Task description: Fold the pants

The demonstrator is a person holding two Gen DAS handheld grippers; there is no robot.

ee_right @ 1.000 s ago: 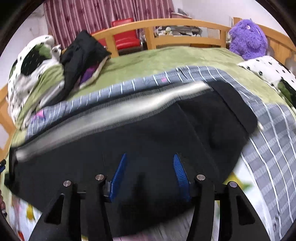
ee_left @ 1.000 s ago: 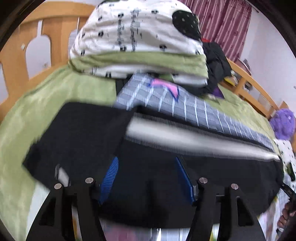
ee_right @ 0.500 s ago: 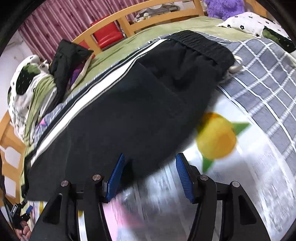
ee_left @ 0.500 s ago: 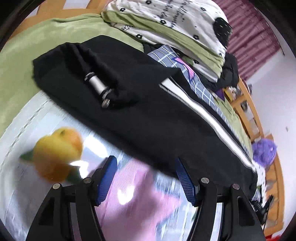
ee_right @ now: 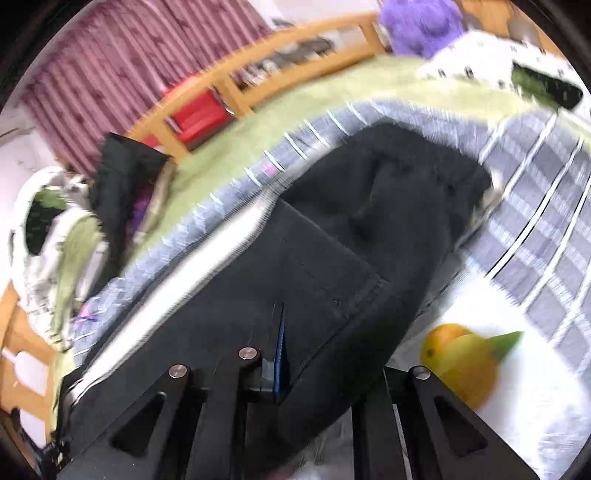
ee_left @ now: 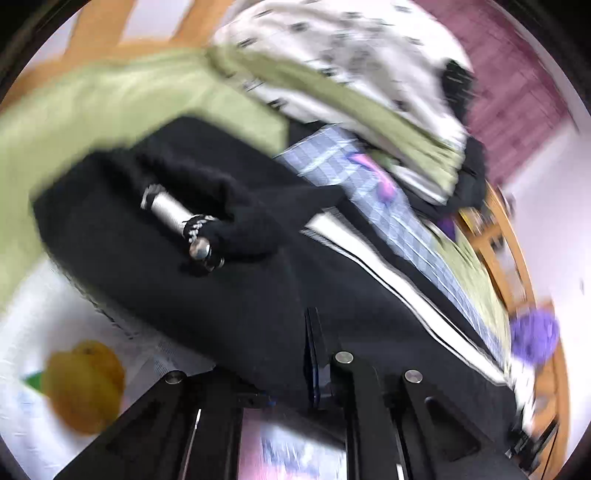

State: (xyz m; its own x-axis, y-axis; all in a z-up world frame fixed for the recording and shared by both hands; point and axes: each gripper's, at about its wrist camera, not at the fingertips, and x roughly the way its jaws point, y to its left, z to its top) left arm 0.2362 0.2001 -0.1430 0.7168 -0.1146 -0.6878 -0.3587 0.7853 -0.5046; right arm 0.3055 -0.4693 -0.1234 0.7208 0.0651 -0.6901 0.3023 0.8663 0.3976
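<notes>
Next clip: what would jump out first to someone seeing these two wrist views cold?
The black pants with a white side stripe sprawl across the bed, filling the middle of both views. Both grippers have just closed on the pants' near edge: left gripper, right gripper. A printed orange fruit on the white sheet glows beside the fabric, and a purple plush toy sits by the wooden bed rail.

Both jaws have just snapped closed: the left hand-held gripper (ee_left: 314, 354) and the right hand-held gripper (ee_right: 282, 354) now pinch the near edge of the black pants (ee_left: 236, 295).
</notes>
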